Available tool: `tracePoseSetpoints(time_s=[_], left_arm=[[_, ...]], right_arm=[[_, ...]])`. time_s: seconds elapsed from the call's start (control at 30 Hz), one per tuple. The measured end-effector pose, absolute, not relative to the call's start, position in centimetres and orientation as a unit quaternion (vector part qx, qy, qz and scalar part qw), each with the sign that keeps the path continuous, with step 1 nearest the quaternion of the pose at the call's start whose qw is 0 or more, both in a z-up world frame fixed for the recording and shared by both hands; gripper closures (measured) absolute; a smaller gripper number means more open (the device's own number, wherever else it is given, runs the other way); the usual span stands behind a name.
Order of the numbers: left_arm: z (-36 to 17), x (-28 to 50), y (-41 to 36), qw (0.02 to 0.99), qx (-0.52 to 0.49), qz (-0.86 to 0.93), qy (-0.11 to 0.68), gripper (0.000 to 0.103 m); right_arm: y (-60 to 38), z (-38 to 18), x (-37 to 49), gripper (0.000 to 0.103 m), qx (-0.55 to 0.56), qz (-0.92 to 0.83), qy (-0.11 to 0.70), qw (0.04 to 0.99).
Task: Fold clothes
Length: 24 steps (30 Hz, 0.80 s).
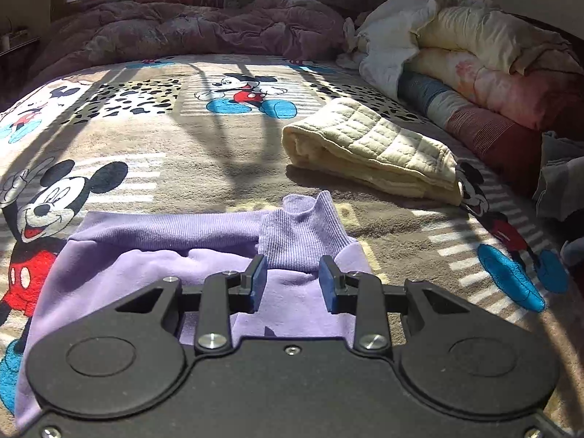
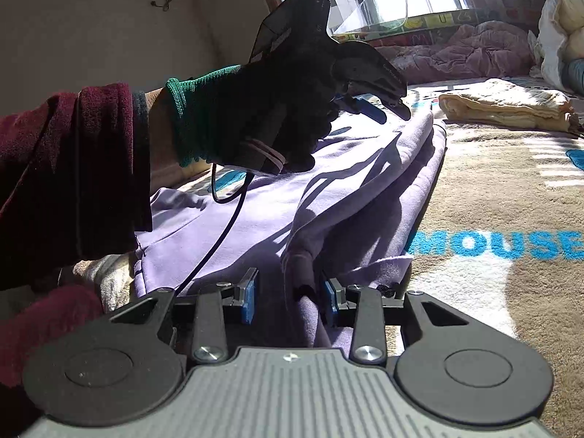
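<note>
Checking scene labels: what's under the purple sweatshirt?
The purple sweatshirt lies on the cartoon-mouse blanket, which shows on every side of it. The print beneath the garment is covered and cannot be seen.

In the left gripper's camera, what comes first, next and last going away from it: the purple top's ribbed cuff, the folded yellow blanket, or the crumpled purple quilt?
From the left gripper, nearest first:
1. Ribbed cuff of the purple top, just beyond the open fingers.
2. Folded yellow blanket, further off, to the right on the bed.
3. Crumpled purple quilt, at the far end below the window.
</note>
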<state>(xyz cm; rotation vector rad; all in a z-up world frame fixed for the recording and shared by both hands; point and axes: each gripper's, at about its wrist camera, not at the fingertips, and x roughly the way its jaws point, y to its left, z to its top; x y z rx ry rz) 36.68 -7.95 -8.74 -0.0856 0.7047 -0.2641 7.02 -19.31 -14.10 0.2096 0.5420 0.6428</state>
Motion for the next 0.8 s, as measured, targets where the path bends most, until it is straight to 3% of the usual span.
tracePoseSetpoints(time_s=[0.13, 0.27, 0.3, 0.33, 0.5, 0.8], left_arm=[[-9.8, 39.6, -6.5, 0.912, -0.08, -0.138, 0.378, 0.072], [-11.3, 41.4, -5.6, 0.897, -0.119, -0.153, 0.397, 0.07], [-11.1, 41.2, -5.2, 0.9, -0.132, -0.155, 0.385, 0.091], [-11.0, 41.0, -4.8, 0.903, -0.144, -0.158, 0.372, 0.093], [-10.9, 40.7, -2.0, 0.91, -0.21, -0.155, 0.323, 0.094], [-11.8, 41.9, -2.8, 0.909, -0.171, -0.161, 0.345, 0.093]], right_arm=[[-20.8, -14.9, 8.0, 0.082, 0.164, 0.302, 0.279, 0.897], [-22.5, -16.3, 9.2, 0.082, 0.256, 0.3, 0.298, 0.869], [-22.5, -16.4, 9.2, 0.082, 0.259, 0.301, 0.299, 0.868], [-22.5, -16.5, 9.2, 0.082, 0.264, 0.301, 0.3, 0.866], [-24.5, -18.4, 9.6, 0.088, 0.385, 0.299, 0.315, 0.814], [-24.9, -20.2, 10.6, 0.09, 0.456, 0.289, 0.322, 0.778]])
